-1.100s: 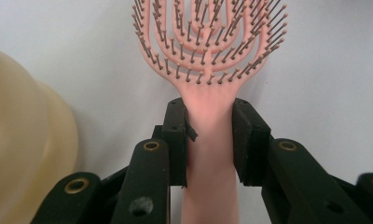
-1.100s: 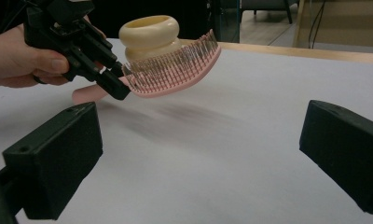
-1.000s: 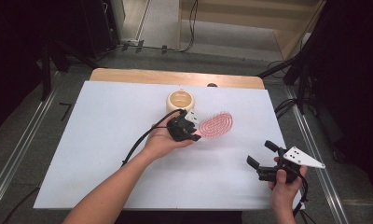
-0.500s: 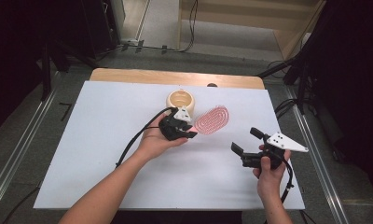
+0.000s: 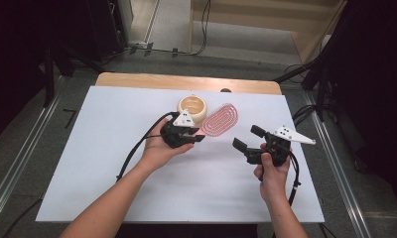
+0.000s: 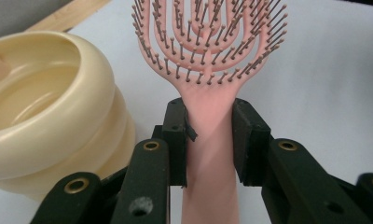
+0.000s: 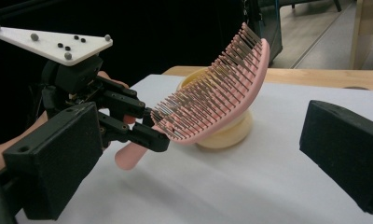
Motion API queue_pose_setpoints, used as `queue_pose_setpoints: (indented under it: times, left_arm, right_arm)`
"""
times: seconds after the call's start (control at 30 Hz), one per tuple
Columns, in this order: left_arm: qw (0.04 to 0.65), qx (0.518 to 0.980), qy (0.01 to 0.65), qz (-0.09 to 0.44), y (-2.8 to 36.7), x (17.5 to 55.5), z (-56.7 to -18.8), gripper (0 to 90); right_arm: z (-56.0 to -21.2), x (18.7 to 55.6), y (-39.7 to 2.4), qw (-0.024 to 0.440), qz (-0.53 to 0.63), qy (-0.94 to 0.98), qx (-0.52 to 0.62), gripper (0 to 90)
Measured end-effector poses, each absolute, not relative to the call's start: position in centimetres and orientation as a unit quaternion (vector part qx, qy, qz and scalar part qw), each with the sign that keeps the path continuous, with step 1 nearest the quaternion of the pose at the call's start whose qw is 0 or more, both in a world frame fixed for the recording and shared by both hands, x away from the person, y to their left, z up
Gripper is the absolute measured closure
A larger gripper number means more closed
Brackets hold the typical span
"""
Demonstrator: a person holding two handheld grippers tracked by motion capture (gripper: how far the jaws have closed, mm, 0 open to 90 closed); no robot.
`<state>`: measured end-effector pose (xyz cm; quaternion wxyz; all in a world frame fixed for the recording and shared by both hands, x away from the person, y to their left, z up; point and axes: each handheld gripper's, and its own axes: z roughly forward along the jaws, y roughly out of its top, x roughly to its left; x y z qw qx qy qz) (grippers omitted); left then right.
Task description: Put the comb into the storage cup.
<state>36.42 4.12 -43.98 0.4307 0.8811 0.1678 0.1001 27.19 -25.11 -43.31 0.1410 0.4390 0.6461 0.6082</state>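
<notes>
Two grippers are in your hands, and each one is doing something different. Your left gripper [image 5: 190, 135] is pinching the handle of the pink brush [image 6: 208, 51], just below where the bristles start. The jaws press on both sides of the handle. The brush is up off the white table [image 5: 87, 148], tilted with its head high, and it sits right beside the cream bowl [image 6: 44, 107]. From your right gripper's view, the brush [image 7: 217, 98] hangs in front of the bowl [image 7: 224, 133] with the bristles facing down and toward you.

Your right gripper [image 5: 249, 138] has its jaws spread wide, with nothing between them. It is near the brush but not touching it.

My guess is that you want to take the brush with your right gripper. To do it well, keep your left grip tight so the brush does not tip. Bring the open jaws in slowly. Aim for the smooth rim of the head or the bare handle end, not the bristles, since those bend and slip. Squeeze before your left lets go.
</notes>
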Motion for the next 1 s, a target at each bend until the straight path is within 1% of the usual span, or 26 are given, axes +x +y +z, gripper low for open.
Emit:
queue_pose_setpoints:
  times: [0.17,0.63,0.73,0.8,0.9,1.0]
  left_arm:
    - [0.448,0.870,0.173,0.111,4.7,36.1,-43.7,70.6]
    - [0.476,0.850,0.182,0.134,6.0,35.5,-43.4,70.6]
    - [0.485,0.843,0.184,0.141,6.3,35.3,-43.2,70.6]
    - [0.490,0.840,0.184,0.140,6.4,35.3,-43.3,70.6]
    - [0.496,0.834,0.189,0.149,6.6,35.1,-43.3,70.6]
    - [0.497,0.833,0.191,0.152,6.7,35.1,-43.3,70.5]
  right_arm:
    - [-42.8,28.1,-23.8,0.144,0.603,0.646,0.446,0.0]
    - [-41.7,30.3,-20.9,0.118,0.609,0.638,0.455,0.0]
    - [-41.4,30.8,-20.1,0.104,0.613,0.633,0.462,4.2]
    - [-41.3,30.9,-20.0,0.104,0.612,0.634,0.462,4.9]
    - [-41.1,31.2,-19.4,0.102,0.607,0.631,0.473,10.5]
    - [-41.2,31.6,-19.1,0.093,0.606,0.625,0.483,11.5]
